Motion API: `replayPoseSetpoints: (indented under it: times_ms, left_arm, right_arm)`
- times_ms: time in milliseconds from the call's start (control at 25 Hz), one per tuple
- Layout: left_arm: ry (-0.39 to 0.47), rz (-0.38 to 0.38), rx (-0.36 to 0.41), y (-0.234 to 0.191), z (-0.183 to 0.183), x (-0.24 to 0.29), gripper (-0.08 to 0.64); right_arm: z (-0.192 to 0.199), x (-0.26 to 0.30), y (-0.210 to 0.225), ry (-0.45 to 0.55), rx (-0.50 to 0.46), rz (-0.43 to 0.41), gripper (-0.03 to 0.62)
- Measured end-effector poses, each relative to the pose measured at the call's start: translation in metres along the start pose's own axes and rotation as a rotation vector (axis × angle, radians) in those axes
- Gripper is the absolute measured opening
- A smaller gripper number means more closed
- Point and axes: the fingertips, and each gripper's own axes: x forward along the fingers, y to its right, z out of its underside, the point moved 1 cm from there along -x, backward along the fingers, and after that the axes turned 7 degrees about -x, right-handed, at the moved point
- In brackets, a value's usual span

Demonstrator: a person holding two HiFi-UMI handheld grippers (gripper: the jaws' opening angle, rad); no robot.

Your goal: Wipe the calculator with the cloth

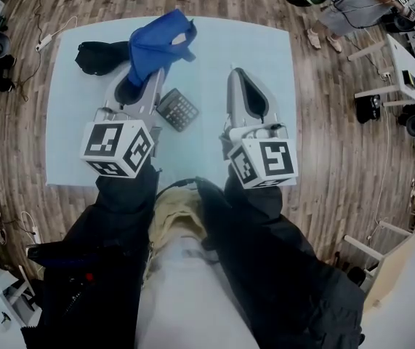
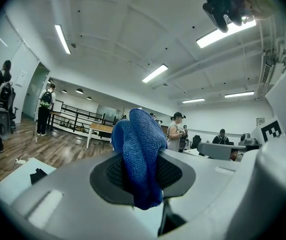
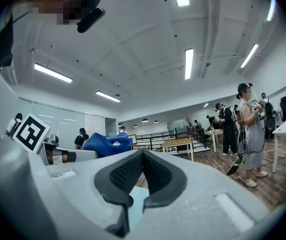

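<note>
1. Head view first: the calculator (image 1: 177,109) lies flat near the middle of the light blue surface (image 1: 265,57), between the two grippers and just beside the left one.
2. The left gripper (image 1: 146,78) has its jaws clamped on the blue cloth (image 1: 160,42). The left gripper view shows a fold pinched between the pads, with the rest bunched up past them.
3. The right gripper (image 1: 238,78) has its jaws closed on nothing. In its own view the pads just meet on air.
4. Both grippers point up and off the surface, so I'd say the wiping hasn't started yet.
5. How I'd do it: lower the cloth so a loose flap meets the keys rather than the hard jaw tips. Then use light strokes along the length of the calculator. It looks light enough to skid, so pinning one edge with the right gripper seems smart.
6. Other stuff: there's a black bundle (image 1: 99,55) toward the far left corner, well apart from the calculator, and I can't tell what it is. Nothing sits in the path down. People stand around other desks, away from this surface.
</note>
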Motion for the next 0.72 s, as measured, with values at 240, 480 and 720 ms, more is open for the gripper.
replayPoseSetpoints:
  times_ms: [240, 480, 720]
  left_arm:
    - [-0.005, 0.006, 0.001, 0.0027, 0.0009, 0.0028, 0.094]
    - [-0.015, 0.005, -0.001, 0.0043, 0.0049, 0.0013, 0.094]
    - [-0.027, 0.001, -0.006, 0.0035, 0.0092, 0.0031, 0.094]
  right_arm:
    - [0.0013, 0.0006, 0.0022, -0.006, 0.002, 0.002, -0.002]
    - [0.0043, -0.0017, 0.0016, -0.011, 0.007, 0.000, -0.002]
    - [0.0091, -0.0016, 0.0056, -0.027, 0.013, 0.009, -0.002]
